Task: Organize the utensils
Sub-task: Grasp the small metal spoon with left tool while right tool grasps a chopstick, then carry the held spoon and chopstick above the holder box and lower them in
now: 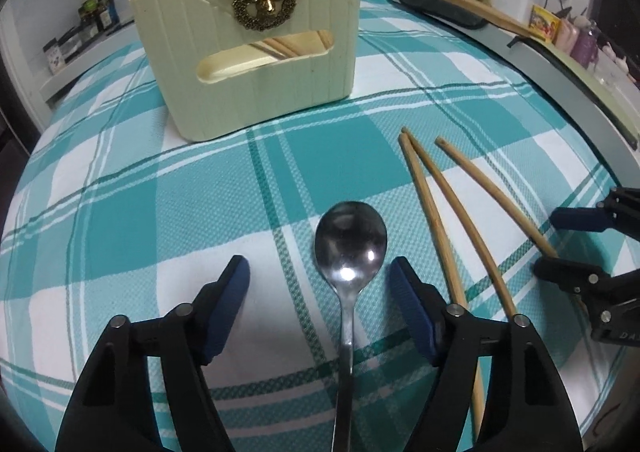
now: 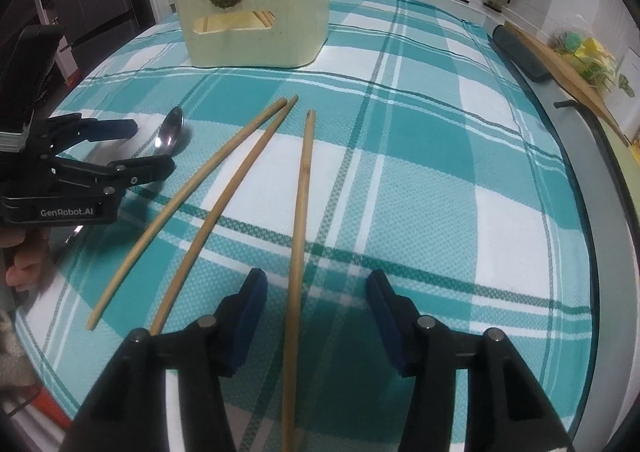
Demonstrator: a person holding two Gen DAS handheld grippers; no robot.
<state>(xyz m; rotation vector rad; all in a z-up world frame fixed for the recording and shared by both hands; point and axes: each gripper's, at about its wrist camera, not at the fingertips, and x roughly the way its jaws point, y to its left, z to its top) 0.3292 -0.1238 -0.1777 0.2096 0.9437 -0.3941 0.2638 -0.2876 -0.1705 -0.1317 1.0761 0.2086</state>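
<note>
Both tools sit low over the teal checked cloth [image 2: 420, 155] with fingers spread wide, gripping nothing. The left gripper [image 1: 320, 284] straddles the metal spoon [image 1: 349, 252], the right gripper [image 2: 316, 304] straddles the rightmost of three chopsticks [image 2: 300, 219]. The cream utensil box [image 1: 256, 51] stands well beyond, more chopsticks inside

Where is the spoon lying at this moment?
In the left wrist view the spoon lies on the cloth between the open left tongs, left of the chopsticks.
</note>
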